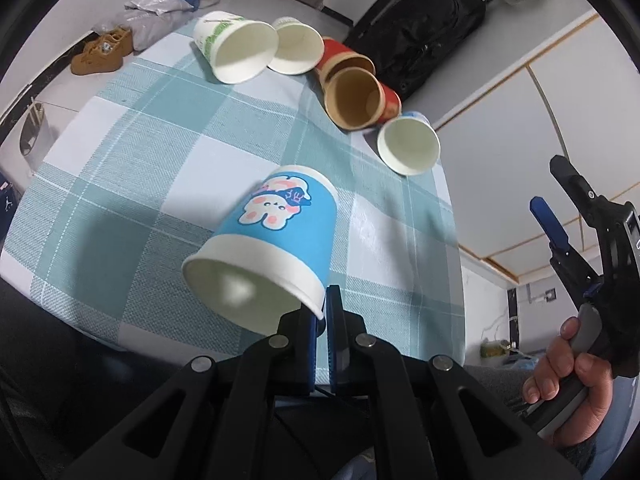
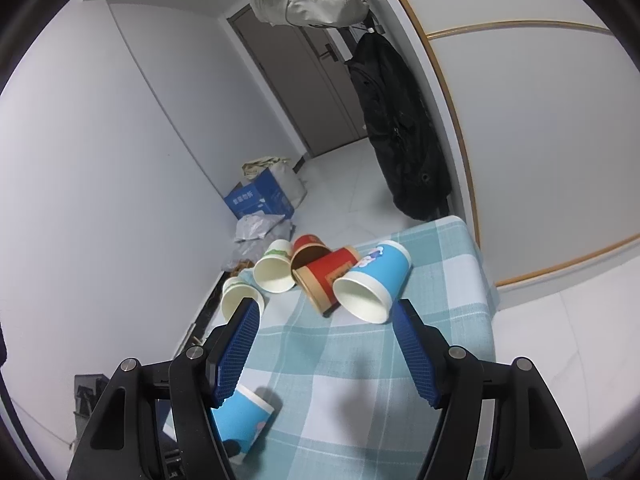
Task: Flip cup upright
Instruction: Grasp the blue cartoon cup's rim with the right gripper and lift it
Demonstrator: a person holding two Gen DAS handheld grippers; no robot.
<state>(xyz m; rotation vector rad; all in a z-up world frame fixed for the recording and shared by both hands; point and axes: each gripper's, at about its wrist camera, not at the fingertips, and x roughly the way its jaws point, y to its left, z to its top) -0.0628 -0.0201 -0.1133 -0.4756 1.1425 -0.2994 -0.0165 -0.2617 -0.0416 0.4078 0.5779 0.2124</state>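
Observation:
A blue paper cup with a rabbit print (image 1: 280,236) is held tilted over the checked tablecloth (image 1: 160,152), mouth toward the camera and bottom pointing away. My left gripper (image 1: 322,316) is shut on the cup's white rim. The same cup shows low left in the right wrist view (image 2: 242,424), partly behind a finger. My right gripper (image 2: 326,356) is open and empty above the table; it also shows at the right edge of the left wrist view (image 1: 560,208), held by a hand.
Several cups lie on their sides at the table's far end: two white ones (image 1: 240,48), two red-brown ones (image 1: 356,96), a blue one (image 2: 372,284). A black bag (image 2: 400,132) hangs beyond the table. A blue box (image 2: 256,200) and shoes (image 1: 102,50) are on the floor.

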